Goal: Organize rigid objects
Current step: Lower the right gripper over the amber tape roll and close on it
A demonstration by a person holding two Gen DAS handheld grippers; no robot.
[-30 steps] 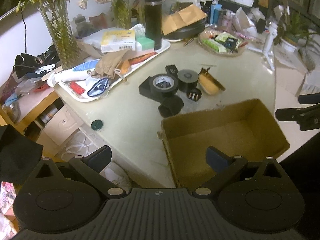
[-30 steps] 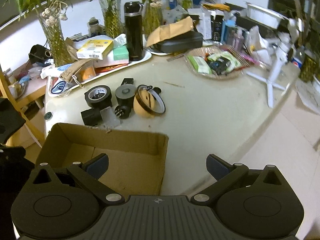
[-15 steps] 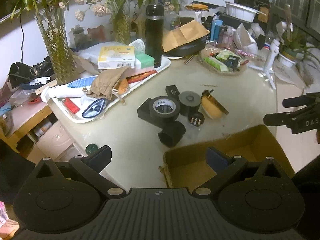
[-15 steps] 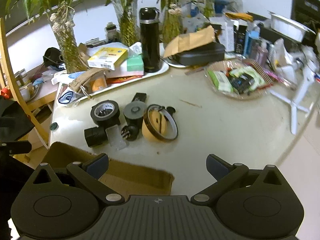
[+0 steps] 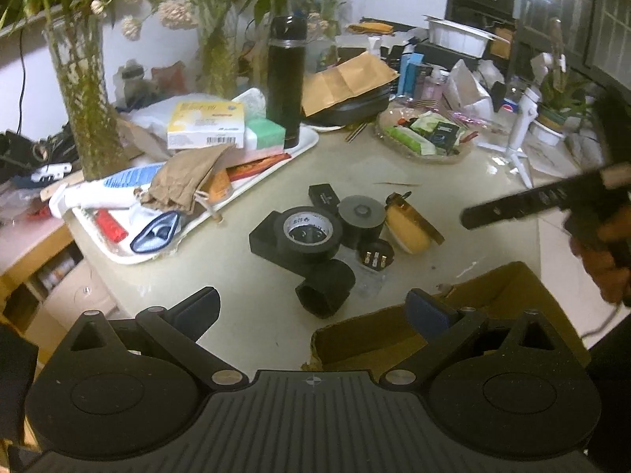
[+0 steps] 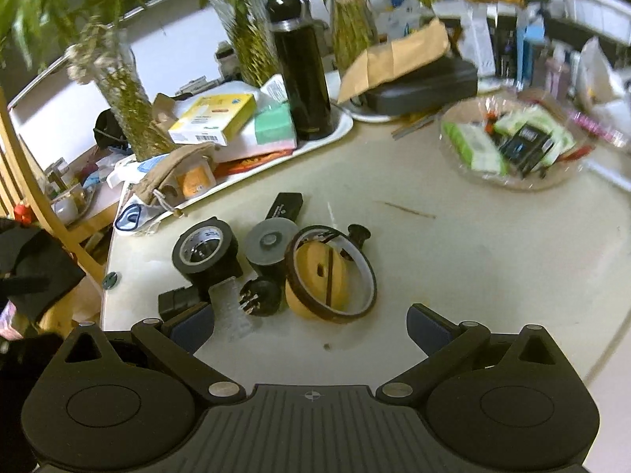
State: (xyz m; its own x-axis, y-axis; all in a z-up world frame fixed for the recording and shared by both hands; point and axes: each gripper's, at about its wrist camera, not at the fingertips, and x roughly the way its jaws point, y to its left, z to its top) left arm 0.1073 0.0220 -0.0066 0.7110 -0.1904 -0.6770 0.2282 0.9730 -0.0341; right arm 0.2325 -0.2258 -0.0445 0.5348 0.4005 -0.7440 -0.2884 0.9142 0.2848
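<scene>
A pile of small hard items lies mid-table: a black tape roll [image 5: 311, 232] [image 6: 205, 248], a grey-topped cylinder [image 5: 361, 215] [image 6: 270, 242], a yellow roll with a brown ring [image 5: 410, 224] [image 6: 327, 276], a black plug [image 5: 376, 254] [image 6: 260, 295], a black block [image 5: 325, 287] [image 6: 177, 301] and a small black box [image 5: 323, 195] [image 6: 286, 207]. An open cardboard box [image 5: 493, 299] sits at the near edge. My left gripper [image 5: 311, 309] is open just before the black block. My right gripper [image 6: 311, 325] is open and empty, close in front of the yellow roll.
A white tray [image 5: 307, 146] of boxes, a pouch and a black flask [image 5: 286, 79] stands behind the pile. Plant vases [image 5: 86, 90] line the back left. A glass bowl of packets [image 6: 512, 146] and a white tripod [image 5: 520, 130] are at right. A hand holding the other gripper [image 5: 532, 205] shows at right.
Both grippers have moved forward toward the pile. The cardboard box has slid to the bottom of the left view and out of the right view. Both stay open.
</scene>
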